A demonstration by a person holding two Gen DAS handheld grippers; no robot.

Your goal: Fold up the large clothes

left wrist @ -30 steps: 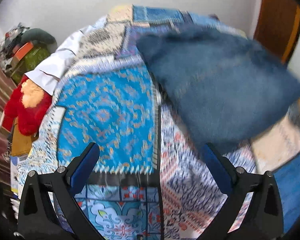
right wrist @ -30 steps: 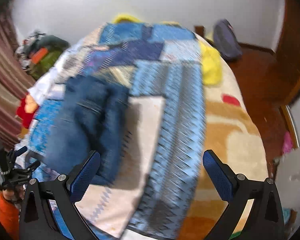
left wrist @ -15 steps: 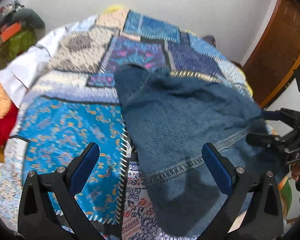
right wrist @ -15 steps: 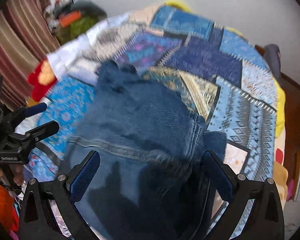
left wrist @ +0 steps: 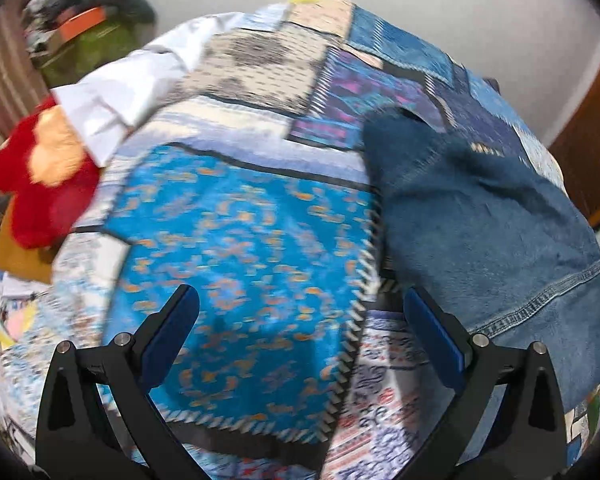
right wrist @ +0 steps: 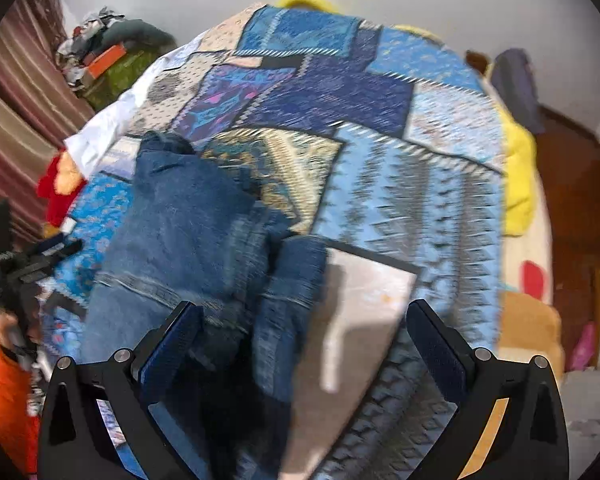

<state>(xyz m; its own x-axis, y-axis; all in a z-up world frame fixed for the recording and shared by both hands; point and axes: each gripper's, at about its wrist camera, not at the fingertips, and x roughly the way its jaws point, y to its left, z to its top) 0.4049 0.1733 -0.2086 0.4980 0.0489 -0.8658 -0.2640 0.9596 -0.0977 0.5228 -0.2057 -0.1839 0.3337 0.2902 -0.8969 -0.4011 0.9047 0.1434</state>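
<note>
Blue denim jeans [left wrist: 488, 236] lie folded on a patchwork bedspread [left wrist: 244, 240]. In the left wrist view they lie to the right of my left gripper [left wrist: 300, 320], which is open and empty above the bright blue patch. In the right wrist view the jeans [right wrist: 188, 232] lie left of centre, with a folded part [right wrist: 296, 292] between the fingers of my right gripper [right wrist: 300, 332], which is open and holds nothing. The left gripper [right wrist: 32, 264] also shows at the left edge of the right wrist view.
A red and orange plush toy [left wrist: 44, 184] and a white cloth [left wrist: 116, 92] sit at the bed's left side. A pile of clothes and a green bag [right wrist: 112, 56] stand by the striped curtain. A yellow blanket [right wrist: 518, 176] hangs at the right edge, with wooden floor [right wrist: 572, 184] beyond.
Both views have swung. The left gripper has shifted left, so the jeans now lie at its right. The right gripper has pulled back and to the right of the jeans. Both stay open.
</note>
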